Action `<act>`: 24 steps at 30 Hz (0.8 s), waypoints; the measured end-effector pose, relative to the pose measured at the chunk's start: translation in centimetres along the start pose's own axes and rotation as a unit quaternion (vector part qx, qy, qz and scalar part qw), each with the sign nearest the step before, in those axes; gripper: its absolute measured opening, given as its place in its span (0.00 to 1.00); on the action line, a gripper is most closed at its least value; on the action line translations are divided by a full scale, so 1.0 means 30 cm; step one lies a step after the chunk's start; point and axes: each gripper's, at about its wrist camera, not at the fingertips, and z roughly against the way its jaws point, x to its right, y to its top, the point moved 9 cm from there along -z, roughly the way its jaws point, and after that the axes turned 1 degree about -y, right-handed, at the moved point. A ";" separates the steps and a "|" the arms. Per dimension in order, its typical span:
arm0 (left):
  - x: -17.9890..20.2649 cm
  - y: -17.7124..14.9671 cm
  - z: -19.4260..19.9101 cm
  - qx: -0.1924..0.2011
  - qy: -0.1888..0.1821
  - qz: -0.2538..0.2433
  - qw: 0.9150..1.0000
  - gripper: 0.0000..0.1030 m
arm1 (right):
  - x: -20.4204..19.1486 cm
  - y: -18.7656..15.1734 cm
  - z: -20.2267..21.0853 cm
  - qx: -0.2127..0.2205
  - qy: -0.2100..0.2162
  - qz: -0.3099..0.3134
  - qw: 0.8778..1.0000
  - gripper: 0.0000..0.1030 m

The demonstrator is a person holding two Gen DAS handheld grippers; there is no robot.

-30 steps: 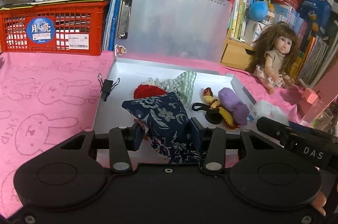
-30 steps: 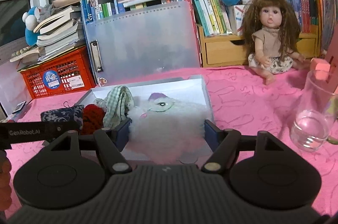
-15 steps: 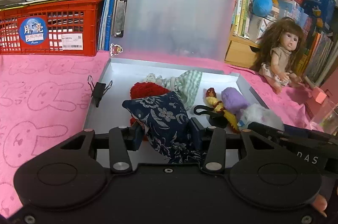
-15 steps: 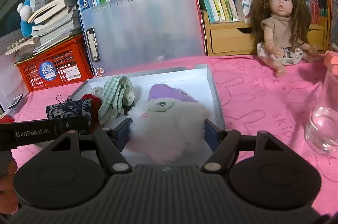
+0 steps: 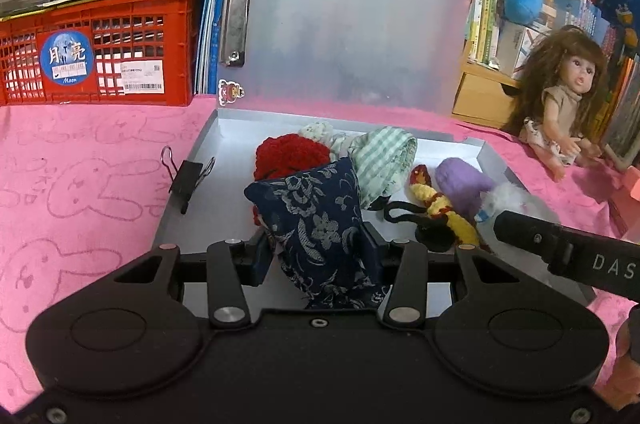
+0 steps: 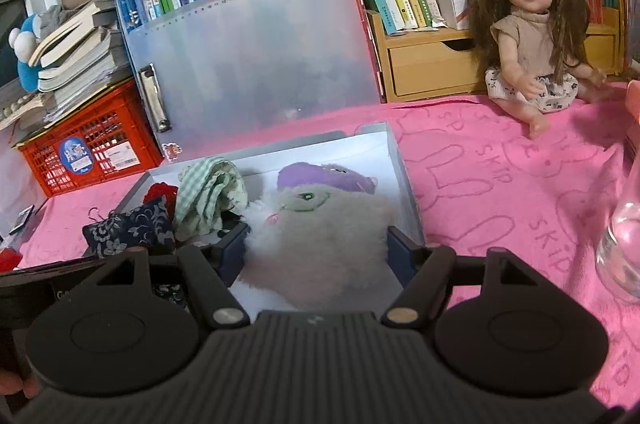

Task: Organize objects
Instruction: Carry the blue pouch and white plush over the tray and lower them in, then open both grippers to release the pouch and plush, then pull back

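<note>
Holding the navy floral pouch (image 5: pixel 320 224) pinched in my left gripper (image 5: pixel 316 252) and the white fluffy plush (image 6: pixel 316 244) clamped wide in my right gripper (image 6: pixel 316 252), both over the open grey box (image 5: pixel 224 143), I'd lower each onto bare near floor before releasing, clear of the purple toy (image 6: pixel 324 177).

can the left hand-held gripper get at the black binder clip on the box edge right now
Probably not yet: the left hand-held gripper is shut on the blue floral pouch. The binder clip itself sits uncovered on the box wall.
</note>
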 end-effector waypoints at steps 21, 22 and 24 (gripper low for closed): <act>-0.016 -0.017 -0.069 -0.016 0.017 0.006 1.000 0.42 | 0.004 -0.043 -0.048 -0.025 0.005 0.005 1.000 0.71; -0.016 -0.017 -0.069 -0.016 0.017 0.006 1.000 0.42 | 0.001 -0.046 -0.049 -0.026 0.004 0.007 1.000 0.71; -0.017 -0.017 -0.067 -0.016 0.017 0.009 1.000 0.43 | -0.002 -0.049 -0.049 -0.026 0.002 0.011 1.000 0.71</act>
